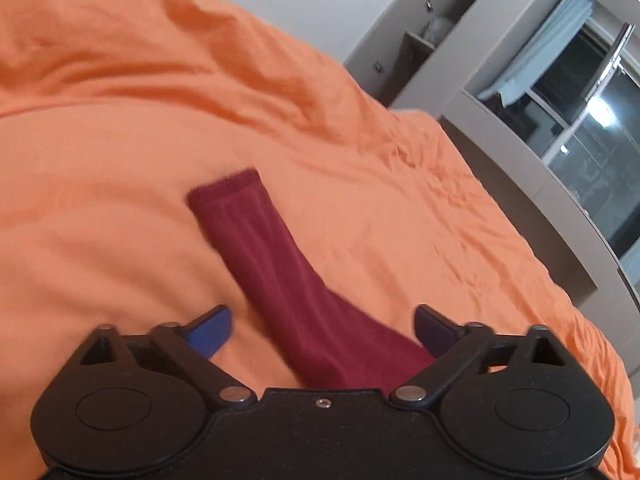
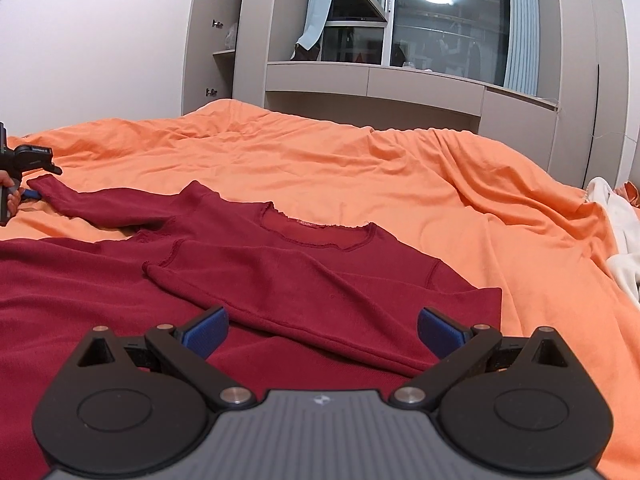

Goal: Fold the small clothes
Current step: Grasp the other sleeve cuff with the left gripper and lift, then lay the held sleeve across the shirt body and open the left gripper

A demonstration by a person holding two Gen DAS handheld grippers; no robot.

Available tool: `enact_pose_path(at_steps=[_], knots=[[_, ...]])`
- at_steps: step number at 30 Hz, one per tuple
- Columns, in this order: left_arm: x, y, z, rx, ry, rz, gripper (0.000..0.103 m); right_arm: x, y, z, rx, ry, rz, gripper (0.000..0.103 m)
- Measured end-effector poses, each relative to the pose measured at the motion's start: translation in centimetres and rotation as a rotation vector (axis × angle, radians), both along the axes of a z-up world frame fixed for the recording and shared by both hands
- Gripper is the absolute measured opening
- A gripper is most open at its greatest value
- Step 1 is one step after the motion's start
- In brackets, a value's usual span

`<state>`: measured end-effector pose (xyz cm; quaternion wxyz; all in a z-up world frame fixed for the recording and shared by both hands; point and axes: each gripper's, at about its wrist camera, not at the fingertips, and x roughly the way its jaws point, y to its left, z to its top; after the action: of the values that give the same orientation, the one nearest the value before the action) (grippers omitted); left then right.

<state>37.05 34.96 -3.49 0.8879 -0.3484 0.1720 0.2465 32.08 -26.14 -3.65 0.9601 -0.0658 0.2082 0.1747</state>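
A dark red long-sleeved top (image 2: 288, 264) lies flat on the orange bedspread (image 2: 360, 172), neckline away from me. Its right sleeve (image 2: 280, 296) is folded across the chest. Its left sleeve (image 1: 272, 248) stretches out to the side, cuff far from the camera in the left wrist view. My left gripper (image 1: 322, 330) is open, its blue fingers either side of that sleeve just above it; it also shows at the far left of the right wrist view (image 2: 24, 184). My right gripper (image 2: 322, 330) is open and empty over the folded sleeve and lower body of the top.
A white garment (image 2: 616, 232) lies at the bed's right edge. Beige cupboards (image 2: 376, 84) and a window (image 2: 448, 20) stand behind the bed. The orange bedspread (image 1: 120, 120) is rumpled around the top.
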Motion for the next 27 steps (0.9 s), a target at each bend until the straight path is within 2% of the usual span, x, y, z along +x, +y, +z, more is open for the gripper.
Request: enact_pose_path(at_steps=[1,3,4,5,7,8,12,17,22,27], knots=[[0.2,0.1,0.0,0.006,-0.004,0.016,0.082,0.0,0.0,0.0,0.001,0.001,0.000,0.103],[0.6,0.5,-0.1,0.006,-0.012,0.046,0.062,0.1,-0.1,-0.1,0.002,0.007,-0.001,0.103],[0.8,0.7,-0.4,0.000,-0.010,0.068,0.047,0.2,-0.1,-0.2,0.001,0.011,-0.002,0.103],[1.0,0.9,-0.6,-0.008,0.002,0.092,0.040,0.3,-0.1,-0.3,0.001,0.015,-0.001,0.103],[1.1,1.2,-1.0,-0.022,0.020,0.128,0.018,0.4,-0.1,-0.3,-0.001,0.019,0.000,0.103],[1.0,1.3,-1.1,-0.024,0.017,0.137,0.014,0.4,-0.1,-0.3,-0.002,0.020,0.001,0.103],[0.7,1.0,-0.2,0.009,-0.023,0.125,0.005,0.3,0.0,-0.3,-0.002,0.014,0.001,0.103],[0.3,-2.0,4.0,0.170,-0.136,0.050,0.004,0.2,-0.2,-0.1,0.005,0.002,-0.006,0.103],[0.8,-7.8,9.2,0.334,-0.252,-0.110,0.004,0.0,-0.7,0.3,0.024,-0.016,-0.027,0.103],[1.6,-15.8,12.4,0.493,-0.299,-0.323,0.005,-0.1,-1.4,0.8,0.049,-0.038,-0.060,0.103]])
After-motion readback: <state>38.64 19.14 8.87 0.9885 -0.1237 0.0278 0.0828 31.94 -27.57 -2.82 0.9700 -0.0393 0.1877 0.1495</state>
